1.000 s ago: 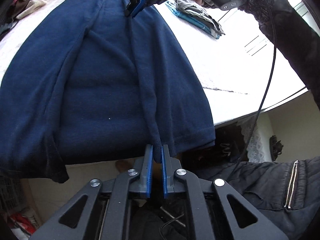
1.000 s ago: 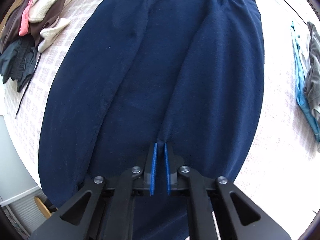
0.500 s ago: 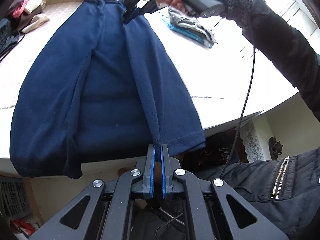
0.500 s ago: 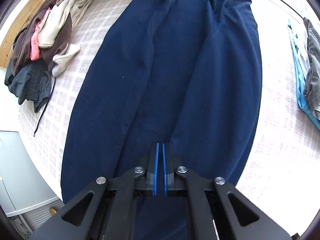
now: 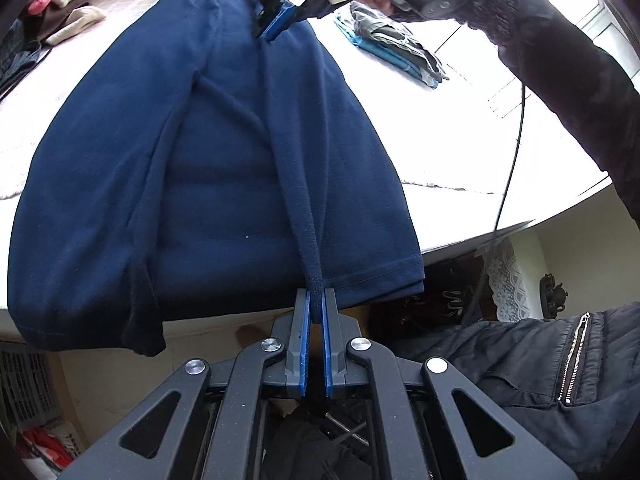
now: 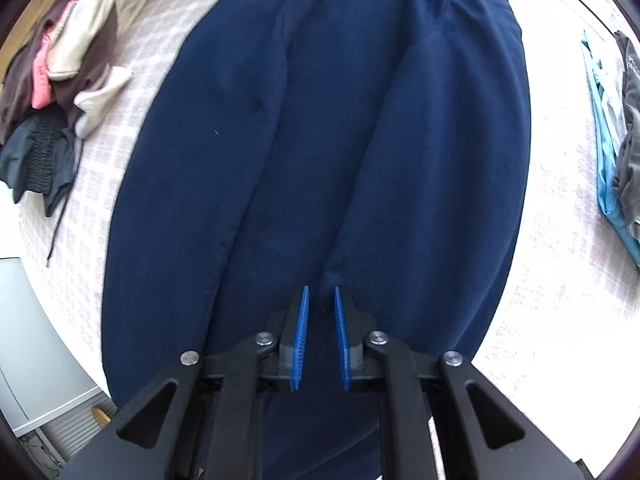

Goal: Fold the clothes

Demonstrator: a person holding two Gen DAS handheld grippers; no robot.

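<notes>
Left wrist view: your left claw (image 5: pixel 316 304) pinches the hem fold of the navy garment (image 5: pixel 224 168), which lies spread over the white counter (image 5: pixel 472 136), its hem at the near edge. Your right claw (image 6: pixel 320 312) is opening above the cloth, gripping nothing.

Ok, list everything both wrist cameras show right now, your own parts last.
Navy fleece garment: one, spread on the white table.
Unfolded clothes pile: one; beige, brown, pink, black; at the garment's left side in the right wrist view.
Folded stack: one; grey, turquoise; at the opposite side.
Left gripper: shut on the garment's hem ridge.
Right gripper: blue fingers opening above the fabric, nothing pinched.
Dark sleeve: one.
</notes>
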